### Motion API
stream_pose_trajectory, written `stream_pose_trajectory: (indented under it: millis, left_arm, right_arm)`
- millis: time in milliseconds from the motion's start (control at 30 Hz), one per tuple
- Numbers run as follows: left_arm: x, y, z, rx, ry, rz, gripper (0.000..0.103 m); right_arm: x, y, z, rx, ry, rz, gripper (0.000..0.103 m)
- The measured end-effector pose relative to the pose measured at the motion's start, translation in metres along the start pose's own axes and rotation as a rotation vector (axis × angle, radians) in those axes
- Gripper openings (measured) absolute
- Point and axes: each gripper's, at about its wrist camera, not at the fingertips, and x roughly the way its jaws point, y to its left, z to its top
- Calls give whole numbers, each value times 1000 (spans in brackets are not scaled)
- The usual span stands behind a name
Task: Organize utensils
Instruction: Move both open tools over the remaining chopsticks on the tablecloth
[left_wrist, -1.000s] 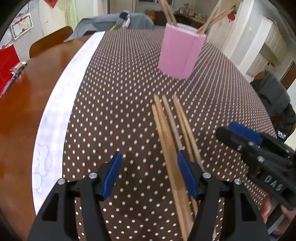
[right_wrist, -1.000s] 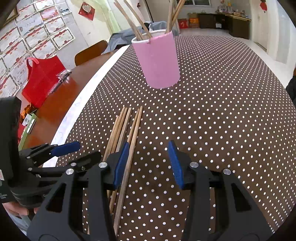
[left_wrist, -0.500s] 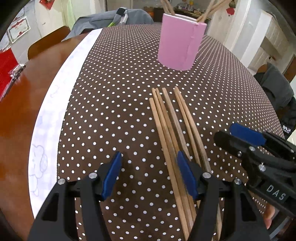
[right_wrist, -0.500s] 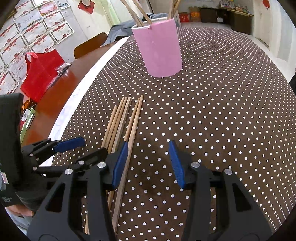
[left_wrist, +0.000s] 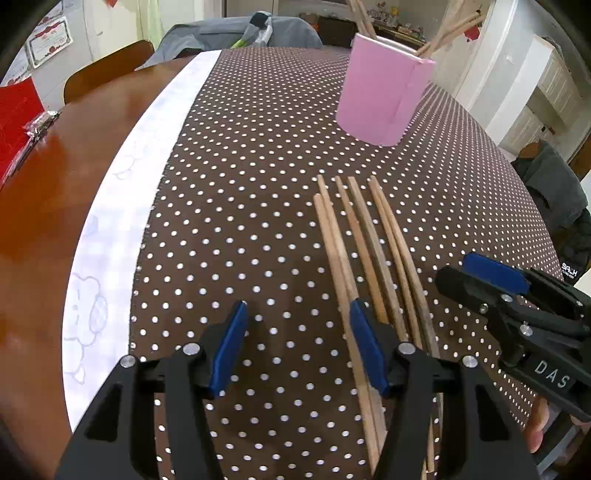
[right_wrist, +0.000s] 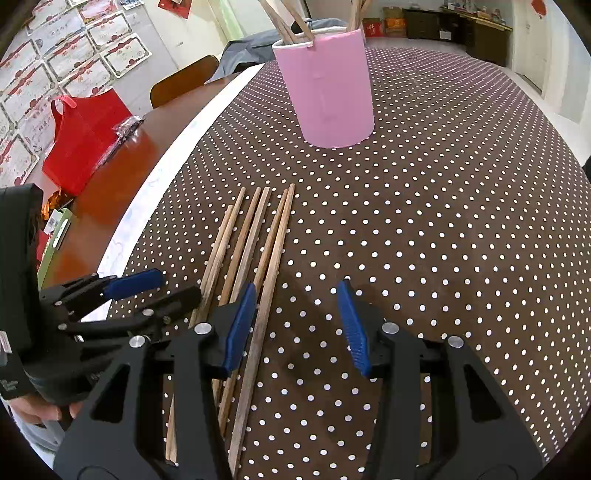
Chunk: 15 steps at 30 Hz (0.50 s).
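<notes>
Several wooden chopsticks (left_wrist: 365, 240) (right_wrist: 255, 236) lie side by side on the dotted brown tablecloth (left_wrist: 258, 166). Behind them stands a pink holder (left_wrist: 380, 99) (right_wrist: 332, 92) with more chopsticks upright in it. My left gripper (left_wrist: 297, 314) (right_wrist: 177, 286) hovers over the near left of the row. Its jaws are closing, with mostly bare cloth between them and the leftmost stick at the right pad's edge. My right gripper (right_wrist: 297, 295) (left_wrist: 452, 267) is open over the row's right side. The rightmost stick lies just inside its left pad.
A white strip (left_wrist: 122, 184) borders the cloth on the left, with bare wooden table (left_wrist: 44, 203) beyond it. A red bag (right_wrist: 85, 144) sits on that wood. A wooden chair (left_wrist: 107, 74) stands at the far side. A dark jacket (left_wrist: 554, 184) hangs at the right.
The left jaws have narrowed a little. Both views have shifted slightly, and the chopsticks lie where they were.
</notes>
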Motion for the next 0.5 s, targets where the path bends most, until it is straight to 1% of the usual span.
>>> stream_pose_trajectory:
  millis: [67, 333, 400, 500]
  left_arm:
    - [1, -1, 0, 16, -3, 11, 57]
    - [3, -5, 2, 13, 5, 12, 57]
    - [4, -9, 2, 27, 4, 21, 57]
    - [7, -19, 0, 72, 7, 59, 57]
  right_arm:
    - [1, 0, 1, 4, 4, 3, 46]
    - [3, 1, 1, 6, 21, 12, 47]
    - [3, 1, 0, 7, 22, 13, 47]
    - [4, -1, 1, 11, 25, 16, 47]
